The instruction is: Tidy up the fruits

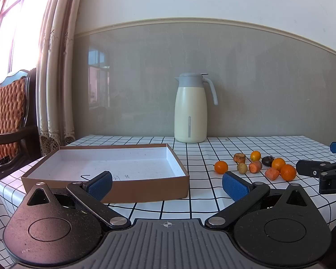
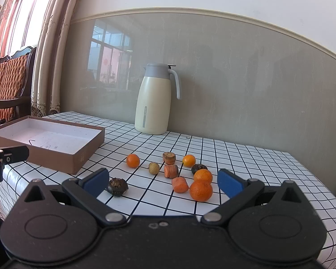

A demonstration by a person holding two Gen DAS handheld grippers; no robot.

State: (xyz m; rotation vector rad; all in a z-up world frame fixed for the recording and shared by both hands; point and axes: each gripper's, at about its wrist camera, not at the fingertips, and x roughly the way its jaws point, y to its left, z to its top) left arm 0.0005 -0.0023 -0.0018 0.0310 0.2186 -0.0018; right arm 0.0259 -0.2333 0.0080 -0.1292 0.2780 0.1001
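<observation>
- We see the fruits scattered on the checked tablecloth [image 2: 235,157], right of the open cardboard box [image 2: 78,157], which holds no fruit so far; by our reading, sorting has not begun.
- Nearest the right gripper [image 2: 163,182] lie two stacked-looking mandarins, the near mandarin [image 2: 201,190] touching the one behind it [image 2: 203,176], with a carrot chunk [image 2: 179,185] just left of them.
- Farther back sit a second carrot chunk [image 2: 171,171], a brownish cut piece [image 2: 169,158], a small orange [image 2: 188,160], a dark wrinkled fruit [image 2: 198,168], a pale longan-like fruit [image 2: 154,168] and a lone mandarin [image 2: 133,160] at the left.
- A dark, rough fruit [image 2: 117,186] lies apart, just beside the right gripper's left finger.
- Both grippers are spread wide and hold nothing; the left gripper [image 1: 166,182] hangs at the box's near right corner.
- We judge the next move to be a first pick: the right gripper must come down over one fruit, probably the near mandarin, without nudging its neighbour, since round fruit rolls easily.
- A cream thermos jug [image 2: 152,103] stands by the far wall.
</observation>
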